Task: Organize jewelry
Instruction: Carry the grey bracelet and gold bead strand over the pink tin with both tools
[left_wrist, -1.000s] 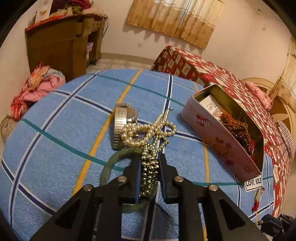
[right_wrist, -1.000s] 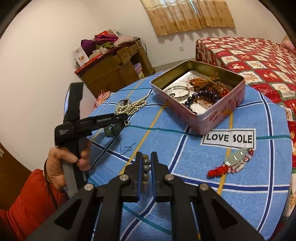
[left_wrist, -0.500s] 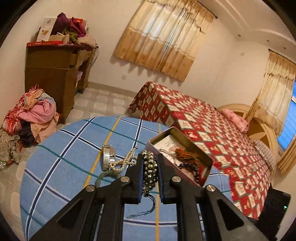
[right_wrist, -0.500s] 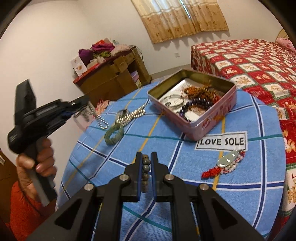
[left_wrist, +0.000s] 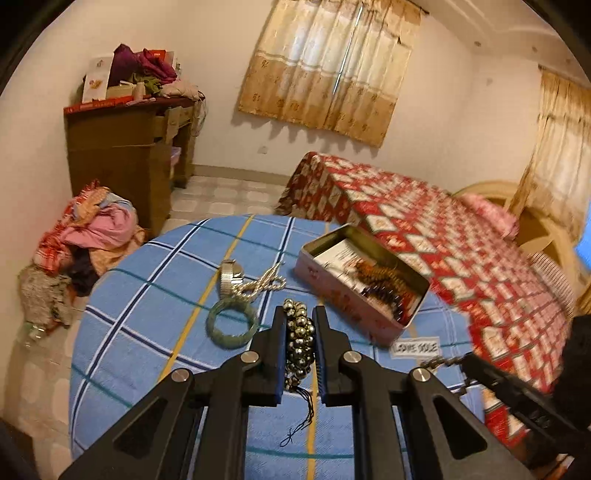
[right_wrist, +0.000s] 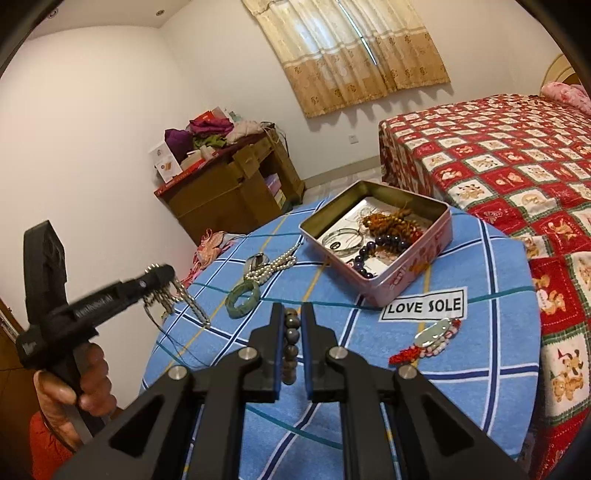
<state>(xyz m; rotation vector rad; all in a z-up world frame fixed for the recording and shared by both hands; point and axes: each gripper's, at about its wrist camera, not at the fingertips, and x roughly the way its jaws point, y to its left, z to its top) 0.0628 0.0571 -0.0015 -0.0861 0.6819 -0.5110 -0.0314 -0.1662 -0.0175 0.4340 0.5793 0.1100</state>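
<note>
Both tools are clamped on bead strings, the left tool lifting a metallic bead bracelet and the right tool a grey bead bracelet above the table, apparently to carry them to the open tin.

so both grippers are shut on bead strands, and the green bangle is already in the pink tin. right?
Not quite. The green bangle is not in the pink tin; the right wrist view shows it lying on the blue checked cloth, beside the pearl strand. The rest holds: the left gripper is shut on metallic beads, the right gripper on a grey bead strand.
</note>
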